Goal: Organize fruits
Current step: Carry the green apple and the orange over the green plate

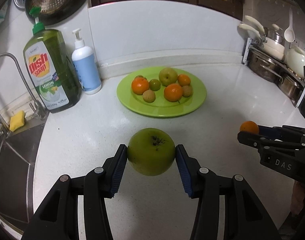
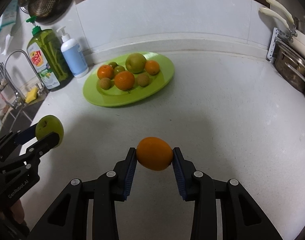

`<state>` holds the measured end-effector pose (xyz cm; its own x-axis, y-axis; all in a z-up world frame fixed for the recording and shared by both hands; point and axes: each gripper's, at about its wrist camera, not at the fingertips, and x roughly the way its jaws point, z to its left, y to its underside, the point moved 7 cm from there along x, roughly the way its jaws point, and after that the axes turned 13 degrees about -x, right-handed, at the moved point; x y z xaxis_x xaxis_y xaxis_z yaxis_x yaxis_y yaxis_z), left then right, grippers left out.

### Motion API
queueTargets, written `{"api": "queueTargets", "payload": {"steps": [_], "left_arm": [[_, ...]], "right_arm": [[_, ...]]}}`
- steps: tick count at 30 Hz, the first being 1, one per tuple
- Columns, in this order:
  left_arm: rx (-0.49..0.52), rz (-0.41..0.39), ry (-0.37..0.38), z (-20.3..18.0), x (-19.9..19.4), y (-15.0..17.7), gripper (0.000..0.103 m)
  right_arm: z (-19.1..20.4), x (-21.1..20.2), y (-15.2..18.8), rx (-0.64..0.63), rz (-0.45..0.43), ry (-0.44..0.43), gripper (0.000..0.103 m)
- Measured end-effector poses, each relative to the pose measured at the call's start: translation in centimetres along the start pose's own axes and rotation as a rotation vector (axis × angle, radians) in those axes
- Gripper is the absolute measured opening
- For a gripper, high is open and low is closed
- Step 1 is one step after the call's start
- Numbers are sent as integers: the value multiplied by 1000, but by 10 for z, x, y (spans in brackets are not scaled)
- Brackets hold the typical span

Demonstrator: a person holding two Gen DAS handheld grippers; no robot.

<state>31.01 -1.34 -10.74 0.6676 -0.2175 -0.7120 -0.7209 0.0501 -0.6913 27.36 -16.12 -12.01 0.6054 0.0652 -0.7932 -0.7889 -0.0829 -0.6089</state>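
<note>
Above the counter [image 1: 76, 140], left gripper [image 1: 151, 152] clamps an apple [image 1: 150, 156], right gripper [image 2: 154, 156] an orange [image 2: 154, 153]; fruit-laden plate [image 1: 196, 100] ahead, unobstructed.

The left gripper [image 1: 151, 156] points down at a slant, its two blue pads squeezed on a green apple [image 1: 151, 152]. The right gripper [image 2: 154, 157] tilts down too, pinching an orange [image 2: 154, 153]
</note>
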Motion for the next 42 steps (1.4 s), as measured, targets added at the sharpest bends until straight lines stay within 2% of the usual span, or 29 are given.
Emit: {"api": "queueTargets", "payload": {"steps": [25,35,42], "left_arm": [[16,-125,59,-22,-60,-33,49],[40,-171,67,-29,-70,-55,49],[36,-167,94,-31,-64,-74,49]], "right_arm": [[12,-68,-39,-52,-182,-25,37],[14,-78,-63,-82,-239,-23,37],[15,-75,-81,-97,-255,-30,37]]}}
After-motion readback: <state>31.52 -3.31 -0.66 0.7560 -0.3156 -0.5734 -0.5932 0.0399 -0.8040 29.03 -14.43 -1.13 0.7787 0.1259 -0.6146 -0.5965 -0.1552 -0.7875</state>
